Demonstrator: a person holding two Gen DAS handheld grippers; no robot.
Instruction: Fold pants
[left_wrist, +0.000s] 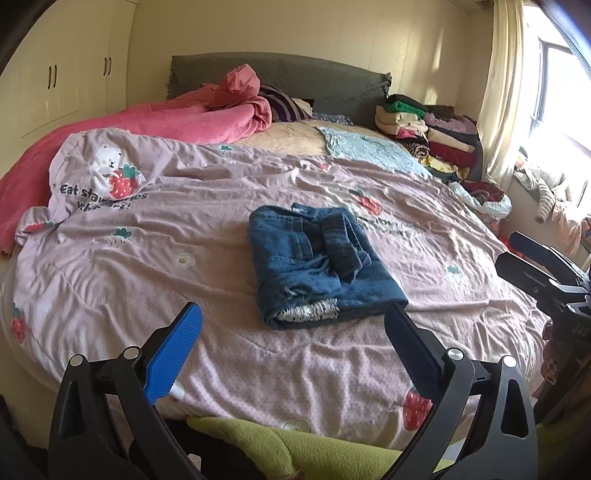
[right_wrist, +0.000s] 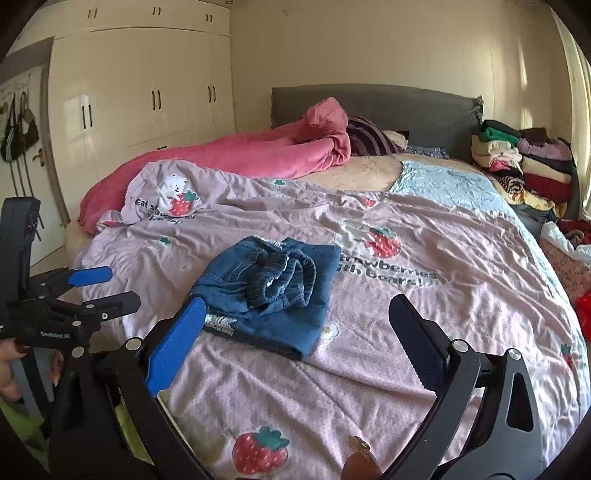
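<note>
A pair of blue denim pants (left_wrist: 317, 262) lies folded into a compact bundle on the pink strawberry-print blanket (left_wrist: 166, 266), with the elastic waistband on top. It also shows in the right wrist view (right_wrist: 273, 291). My left gripper (left_wrist: 293, 325) is open and empty, pulled back near the bed's front edge, the pants just beyond its fingertips. My right gripper (right_wrist: 295, 314) is open and empty, near the pants' front edge. Each gripper shows in the other's view: the right one (left_wrist: 535, 258) at the right edge, the left one (right_wrist: 99, 288) at the left.
A pink duvet (left_wrist: 155, 122) lies bunched at the back left by the grey headboard (left_wrist: 314, 77). Stacks of folded clothes (left_wrist: 428, 133) stand at the back right. Wardrobes (right_wrist: 147, 85) line the left wall. A green plush item (left_wrist: 280, 446) lies below the bed's front edge.
</note>
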